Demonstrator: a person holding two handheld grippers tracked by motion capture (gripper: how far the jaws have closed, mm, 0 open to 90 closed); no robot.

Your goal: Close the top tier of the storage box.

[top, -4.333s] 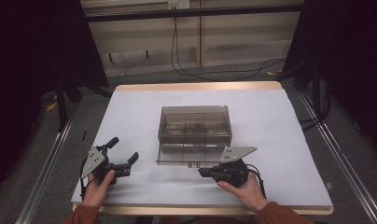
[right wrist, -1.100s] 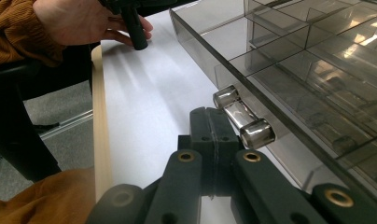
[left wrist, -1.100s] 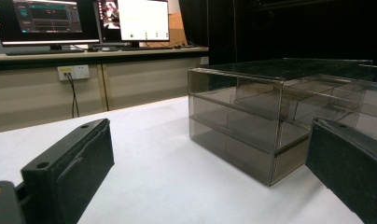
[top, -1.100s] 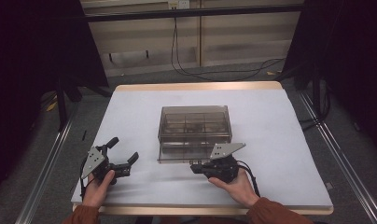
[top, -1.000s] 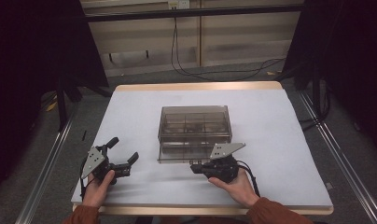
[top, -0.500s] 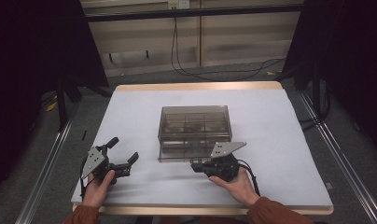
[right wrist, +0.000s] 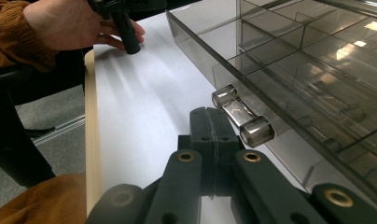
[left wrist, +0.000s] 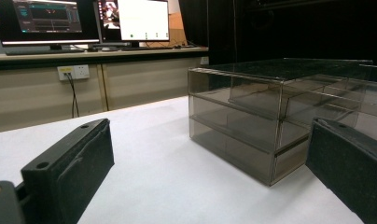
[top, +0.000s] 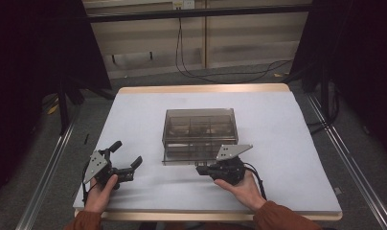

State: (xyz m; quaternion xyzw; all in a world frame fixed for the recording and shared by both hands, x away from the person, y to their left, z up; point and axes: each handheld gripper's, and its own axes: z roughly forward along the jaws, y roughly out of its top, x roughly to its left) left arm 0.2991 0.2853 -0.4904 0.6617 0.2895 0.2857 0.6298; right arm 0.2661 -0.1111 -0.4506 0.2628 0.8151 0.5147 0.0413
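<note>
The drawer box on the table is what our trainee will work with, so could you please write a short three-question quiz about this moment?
1. True or false: the right gripper has its jaws closed.
2. Which stands nearest the right gripper's tip: (a) the monitors, (b) the drawer handle, (c) the wall socket?
3. How do the left gripper's jaws stand, and is the drawer box between them?

Key
1. True: the jaws meet with nothing between them.
2. (b) the handle lies just beside the tip.
3. Wide open; the box stands ahead of them, apart.
</note>
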